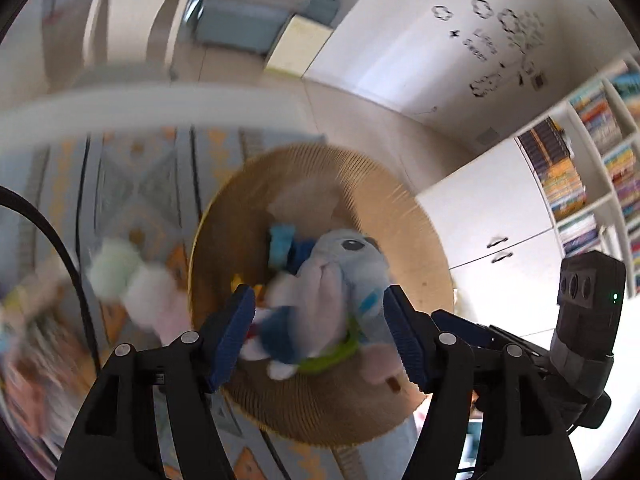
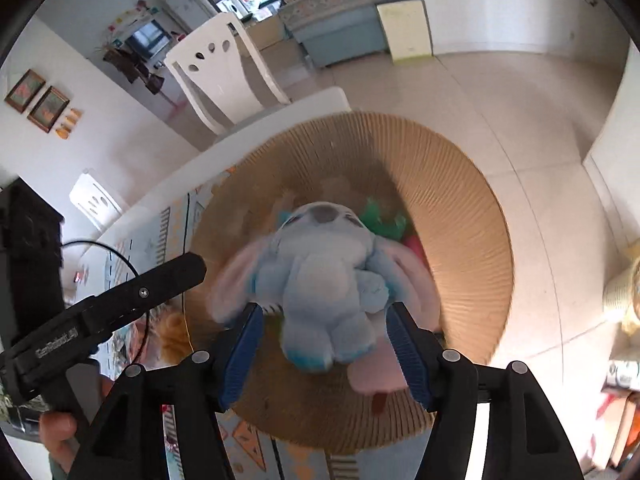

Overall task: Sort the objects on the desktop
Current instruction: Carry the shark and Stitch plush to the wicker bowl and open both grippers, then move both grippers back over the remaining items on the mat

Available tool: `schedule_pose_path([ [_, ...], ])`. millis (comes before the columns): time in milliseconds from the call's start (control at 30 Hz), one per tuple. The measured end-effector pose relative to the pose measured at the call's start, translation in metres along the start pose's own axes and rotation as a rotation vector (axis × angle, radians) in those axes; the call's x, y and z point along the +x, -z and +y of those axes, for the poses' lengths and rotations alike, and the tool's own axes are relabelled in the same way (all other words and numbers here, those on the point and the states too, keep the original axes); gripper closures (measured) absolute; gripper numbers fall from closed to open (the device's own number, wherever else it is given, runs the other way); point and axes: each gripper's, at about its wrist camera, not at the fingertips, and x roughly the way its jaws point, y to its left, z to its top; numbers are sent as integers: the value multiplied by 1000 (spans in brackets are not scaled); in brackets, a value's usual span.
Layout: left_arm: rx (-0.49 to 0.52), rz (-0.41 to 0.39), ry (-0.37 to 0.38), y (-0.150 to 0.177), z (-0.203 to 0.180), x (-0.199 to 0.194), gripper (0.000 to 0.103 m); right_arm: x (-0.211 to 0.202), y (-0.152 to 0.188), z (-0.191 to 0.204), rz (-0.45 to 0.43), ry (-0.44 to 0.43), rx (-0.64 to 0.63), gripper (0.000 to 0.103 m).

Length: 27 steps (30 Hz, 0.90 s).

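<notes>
A round ribbed cardboard basket [image 1: 400,216] [image 2: 460,200] stands on the patterned mat at the table's edge. A light-blue plush toy with pink ears [image 2: 332,280] sits between my right gripper's [image 2: 324,344] blue pads, over the basket; the jaws stand wide and I cannot tell whether they grip it. The same plush [image 1: 344,280] shows in the left wrist view between my left gripper's [image 1: 320,332] wide-open pads, with a blue-and-white toy [image 1: 276,336] beside it. Small blue [image 1: 282,244] and green [image 2: 380,220] toys lie in the basket.
A pale green-and-pink plush [image 1: 132,280] lies on the mat left of the basket. An orange furry toy [image 2: 172,332] lies by the basket's left side. A black cable [image 1: 60,248] crosses the mat. White chairs [image 2: 224,72] stand beyond the table.
</notes>
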Motion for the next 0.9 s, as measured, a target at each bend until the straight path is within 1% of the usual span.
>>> schedule_pose_path([
  [100,-25,7,39,15,7,-5,38,-6,12,-7,0,21,-12,40],
  [167,-20,-2,74,25,7,-12,38,-13,19,-10,6,-5,12,40],
  [200,-19,-2,80,30,7,-16,38,-17,25,-14,11,-25,30,40],
  [300,-30,-6,87,42,9,-26,38,-30,37,-11,10,-45,48,40],
  [433,-50,-16,90,60,20,-49,38,-43,51,-3,-9,-70,45,40],
  [533,-68,-25,84,73,25,-65,38,-47,58,15,-8,-71,11,40],
  [700,-115,-48,56,107,52,-95,38,-35,75,45,32,-106,-21,39],
  [800,-145,-68,24,126,72,-114,38,-23,89,71,72,-139,-34,39],
  [900,-194,-94,-20,149,106,-140,38,-12,98,95,104,-152,-57,39],
])
